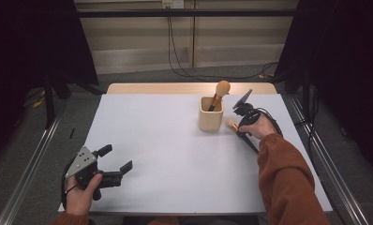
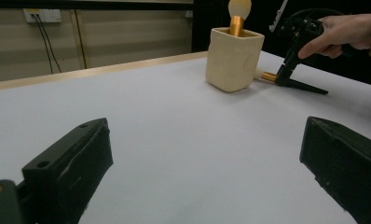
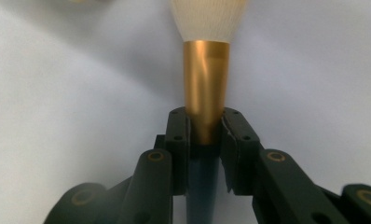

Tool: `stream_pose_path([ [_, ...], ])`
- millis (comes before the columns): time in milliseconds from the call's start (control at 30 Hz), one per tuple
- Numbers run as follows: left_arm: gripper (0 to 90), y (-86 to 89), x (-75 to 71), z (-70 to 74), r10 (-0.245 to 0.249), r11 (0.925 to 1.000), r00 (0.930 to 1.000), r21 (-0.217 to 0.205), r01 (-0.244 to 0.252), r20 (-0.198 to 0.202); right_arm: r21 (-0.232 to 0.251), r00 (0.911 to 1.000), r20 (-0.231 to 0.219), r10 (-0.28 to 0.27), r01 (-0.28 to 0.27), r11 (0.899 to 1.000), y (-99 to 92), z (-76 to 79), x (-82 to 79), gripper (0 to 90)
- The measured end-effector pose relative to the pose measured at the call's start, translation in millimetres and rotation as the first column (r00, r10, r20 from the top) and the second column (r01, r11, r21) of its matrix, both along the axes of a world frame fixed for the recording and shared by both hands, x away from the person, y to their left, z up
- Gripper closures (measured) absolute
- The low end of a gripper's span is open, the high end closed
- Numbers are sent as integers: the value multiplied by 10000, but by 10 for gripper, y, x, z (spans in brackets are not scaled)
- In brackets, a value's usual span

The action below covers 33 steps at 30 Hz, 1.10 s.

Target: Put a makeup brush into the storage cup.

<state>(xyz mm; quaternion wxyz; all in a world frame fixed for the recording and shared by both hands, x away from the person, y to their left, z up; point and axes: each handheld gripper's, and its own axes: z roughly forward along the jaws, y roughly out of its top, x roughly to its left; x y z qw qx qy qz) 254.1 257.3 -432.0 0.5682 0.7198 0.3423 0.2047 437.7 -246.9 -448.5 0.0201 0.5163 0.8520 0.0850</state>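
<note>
Left gripper (image 1: 113,161) idle at near-left table (image 1: 166,150) corner, jaws wide apart, nothing between; I leave it parked. Cream holder (image 1: 210,114) mid-right already has one brush (image 1: 218,95) standing in it. Right gripper (image 1: 237,127) just right of holder, jaws clamped on second brush (image 3: 205,100) at gold ferrule, low over table (bristles toward holder). I'd lift clear of rim, tip handle down, then drop in. Right hand (image 1: 258,126) grips from above, forearm angled in from lower right.

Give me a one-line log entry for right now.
right gripper: shut on brush, low beside cup | cup: holds second brush | left gripper: open, empty, near table edge
</note>
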Motion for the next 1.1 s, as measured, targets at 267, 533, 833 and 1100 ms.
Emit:
stream_pose_path([
  [267,22,6,1,-2,84,10000,10000,8,-84,-16,158,9996,270,-79,75,9998,-59,56,-17,744],
  [533,22,8,0,-3,79,10000,10000,-11,-79,-37,318,9984,561,38,-56,9995,-47,110,-95,743],
  [833,23,5,2,-8,113,9999,9999,-40,-113,-94,921,9916,1276,-213,96,9957,-86,230,-203,743],
  [1100,22,5,-1,-8,161,9999,9998,-61,-161,-100,1754,9785,1961,-637,289,9841,-142,251,-291,743],
])
